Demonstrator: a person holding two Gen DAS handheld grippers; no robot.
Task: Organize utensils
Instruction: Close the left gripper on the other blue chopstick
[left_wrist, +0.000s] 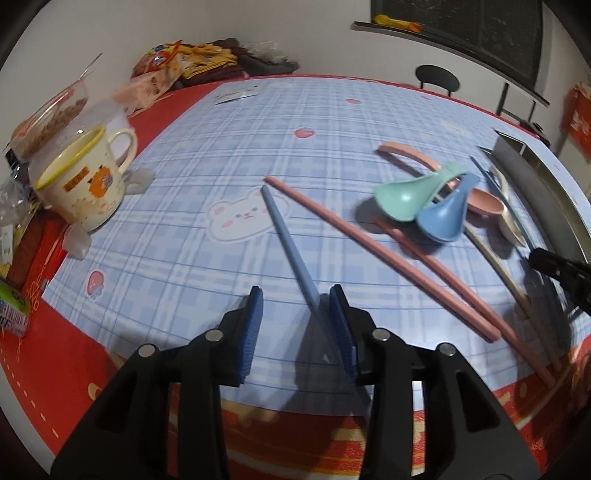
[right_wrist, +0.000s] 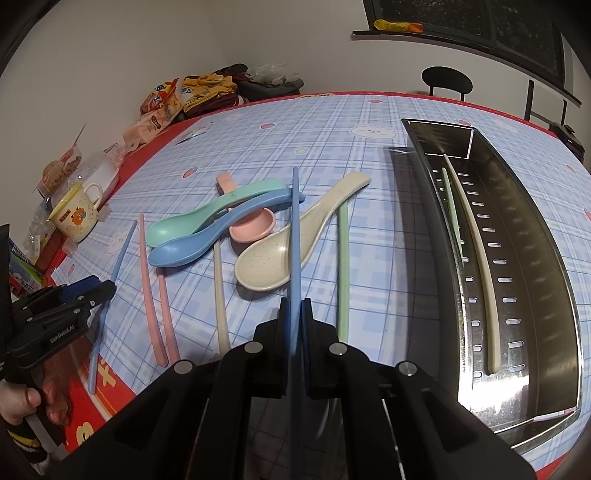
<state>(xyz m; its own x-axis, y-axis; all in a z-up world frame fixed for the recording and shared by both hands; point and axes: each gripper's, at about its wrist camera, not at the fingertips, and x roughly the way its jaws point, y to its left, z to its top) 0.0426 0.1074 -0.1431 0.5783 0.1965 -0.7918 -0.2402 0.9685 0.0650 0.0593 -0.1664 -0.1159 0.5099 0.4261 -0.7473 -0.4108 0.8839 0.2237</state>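
At the far left of the table sat the cream mug (left_wrist: 83, 184) with its yellow rim, against a heap of snack packets (left_wrist: 173, 66). Your left tongs (left_wrist: 295, 302) stood part-way spread over the checked tablecloth (left_wrist: 221, 140); a blue chopstick (left_wrist: 286, 243) ran between the pads along the right-hand one, and whether that pad touched it could not be told. The left pad stood clear of it. Your hand (right_wrist: 33, 402) gripped the handle of those tongs at the lower left of the right wrist view.

Just right of that chopstick lay two pink chopsticks (right_wrist: 149, 291) side by side, then a cream chopstick (right_wrist: 221, 306). Beyond them the spoons lay in a loose pile: a green spoon (right_wrist: 207, 210) on a blue spoon (right_wrist: 218, 229), a pink spoon (right_wrist: 251, 225) partly under both, and a cream spoon (right_wrist: 291, 243) to their right.

Your right tongs (right_wrist: 295, 306) were pressed together on a second blue chopstick (right_wrist: 294, 229), which stuck out forward over the cream spoon. A green chopstick (right_wrist: 343, 273) lay just beside them on the cloth.

At the far right stood the long steel tray (right_wrist: 546, 229) with a slotted floor, holding one cream chopstick (right_wrist: 480, 266) and one green chopstick (right_wrist: 451, 206).
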